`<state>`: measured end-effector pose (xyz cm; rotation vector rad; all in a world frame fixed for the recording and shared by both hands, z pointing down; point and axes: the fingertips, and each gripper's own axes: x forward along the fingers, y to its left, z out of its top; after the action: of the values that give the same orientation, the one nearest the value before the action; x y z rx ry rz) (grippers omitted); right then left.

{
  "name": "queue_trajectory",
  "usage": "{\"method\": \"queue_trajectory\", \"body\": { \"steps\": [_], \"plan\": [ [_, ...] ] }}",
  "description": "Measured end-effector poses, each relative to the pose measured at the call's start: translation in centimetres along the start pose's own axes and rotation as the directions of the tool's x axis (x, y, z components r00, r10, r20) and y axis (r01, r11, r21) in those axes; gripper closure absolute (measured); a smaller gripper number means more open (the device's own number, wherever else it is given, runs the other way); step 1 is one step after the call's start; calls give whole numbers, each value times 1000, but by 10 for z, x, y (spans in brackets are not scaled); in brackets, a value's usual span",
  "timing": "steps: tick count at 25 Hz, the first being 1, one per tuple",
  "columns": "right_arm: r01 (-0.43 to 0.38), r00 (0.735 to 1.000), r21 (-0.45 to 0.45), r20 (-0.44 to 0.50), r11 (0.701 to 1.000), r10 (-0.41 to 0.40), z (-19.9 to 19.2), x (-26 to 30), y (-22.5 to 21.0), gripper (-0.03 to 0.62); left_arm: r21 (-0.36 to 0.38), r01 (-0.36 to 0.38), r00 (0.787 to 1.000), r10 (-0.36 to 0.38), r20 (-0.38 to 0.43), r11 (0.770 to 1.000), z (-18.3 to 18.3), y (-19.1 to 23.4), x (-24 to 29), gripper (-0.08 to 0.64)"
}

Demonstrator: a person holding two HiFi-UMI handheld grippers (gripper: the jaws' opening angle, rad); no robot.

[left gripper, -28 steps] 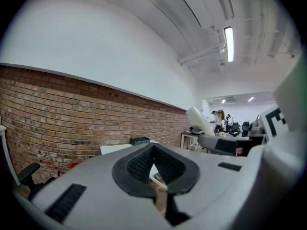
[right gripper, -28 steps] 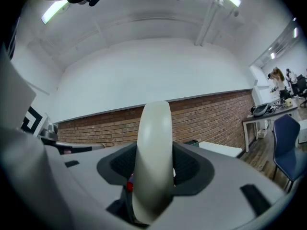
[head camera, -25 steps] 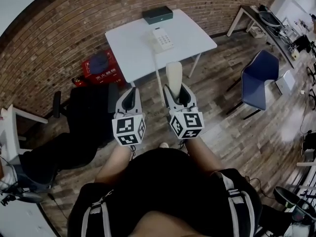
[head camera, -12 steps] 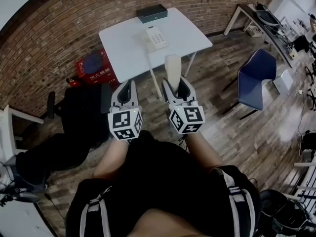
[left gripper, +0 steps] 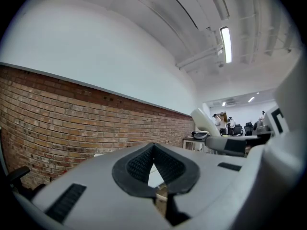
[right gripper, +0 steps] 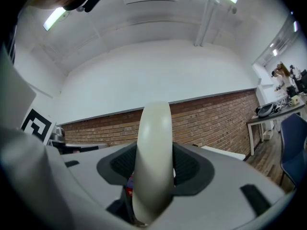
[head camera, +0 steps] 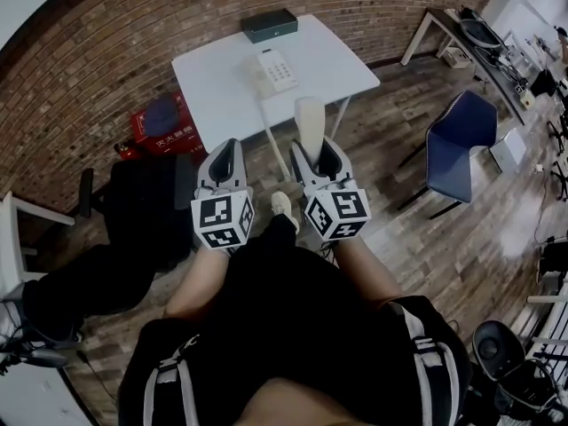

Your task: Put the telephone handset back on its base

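The cream telephone handset (head camera: 309, 121) stands upright between the jaws of my right gripper (head camera: 312, 149), which is shut on its lower part. In the right gripper view the handset (right gripper: 153, 143) fills the gap between the black pads (right gripper: 189, 164). The telephone base (head camera: 277, 69) lies on the white table (head camera: 328, 60), well ahead of both grippers. A thin cord (head camera: 269, 131) runs from the base down toward the handset. My left gripper (head camera: 226, 153) is level with the right one, shut with nothing in it; its pads (left gripper: 168, 169) meet at the tip.
A dark green box (head camera: 270, 25) sits at the table's far edge. A red crate (head camera: 167, 124) stands by the brick wall (head camera: 115, 51). Dark chairs and bags (head camera: 133, 220) are at the left, a blue chair (head camera: 457, 153) at the right. A shoe (head camera: 283, 208) shows between the grippers.
The table and base have slid slightly left in the head view. A shoe has come into view between the grippers. Both grippers keep their stance and the handset stays held.
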<state>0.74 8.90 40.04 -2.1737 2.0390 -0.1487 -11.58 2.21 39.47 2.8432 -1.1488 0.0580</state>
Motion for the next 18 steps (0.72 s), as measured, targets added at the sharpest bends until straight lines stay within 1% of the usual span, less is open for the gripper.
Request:
{"method": "queue_trajectory", "body": {
  "steps": [4, 7, 18],
  "plan": [
    [4, 1000, -8, 18, 1000, -4, 7, 14, -15, 393, 5, 8, 999, -8, 33, 1000, 9, 0, 20, 558],
    [6, 1000, -12, 26, 1000, -6, 10, 28, -29, 391, 8, 15, 999, -15, 42, 1000, 12, -2, 41, 558],
    [19, 1000, 4, -13, 1000, -19, 1, 88, -89, 391, -25, 54, 998, -55, -15, 998, -6, -8, 138, 558]
  ]
}}
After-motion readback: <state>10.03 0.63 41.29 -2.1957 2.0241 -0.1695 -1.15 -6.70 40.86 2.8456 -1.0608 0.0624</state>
